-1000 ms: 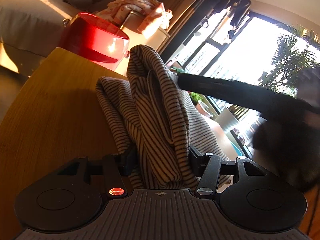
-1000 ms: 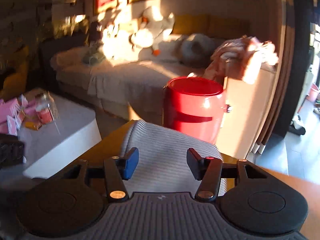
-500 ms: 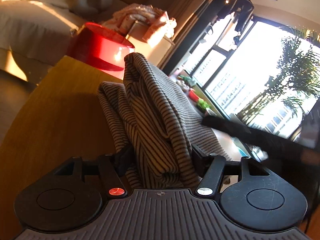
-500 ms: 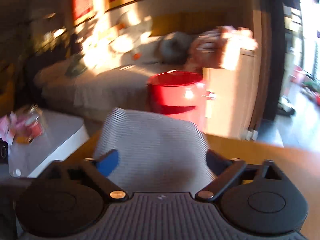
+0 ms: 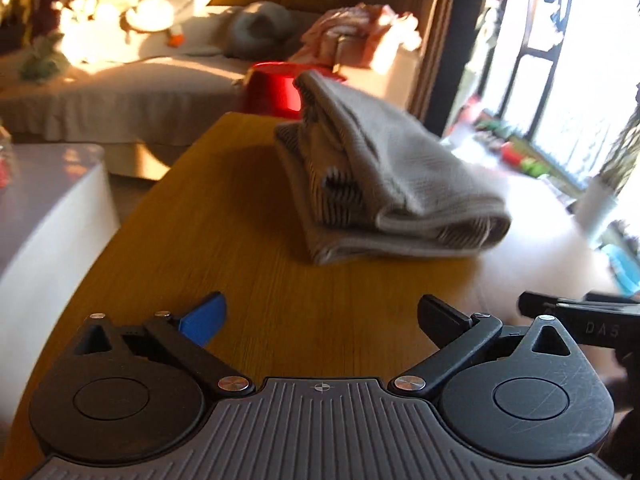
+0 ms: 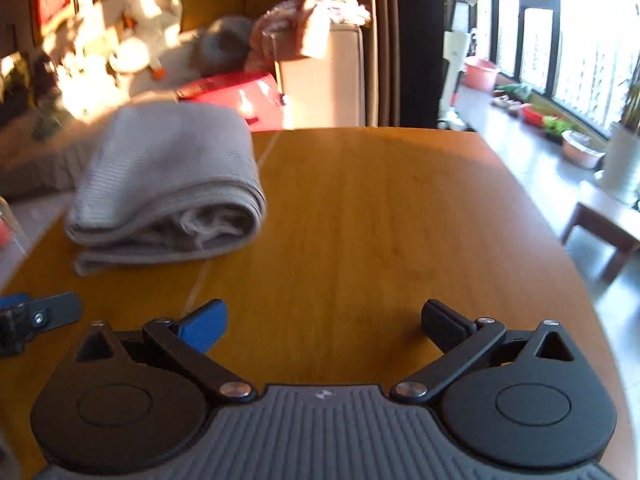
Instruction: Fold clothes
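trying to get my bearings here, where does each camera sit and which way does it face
Left wrist: on the left gripper, low over the wooden table, facing the folded striped garment and sofa; right gripper's tip at right edge.
Right wrist: on the right gripper, facing table, windows; left gripper's tip at left edge.
Shared: garment, table, red bin.

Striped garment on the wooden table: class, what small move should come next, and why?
Probably press the bulging top layer flat. The striped garment lies folded on the table, but its upper fold puffs up. The left gripper and right gripper are both open, holding nothing.
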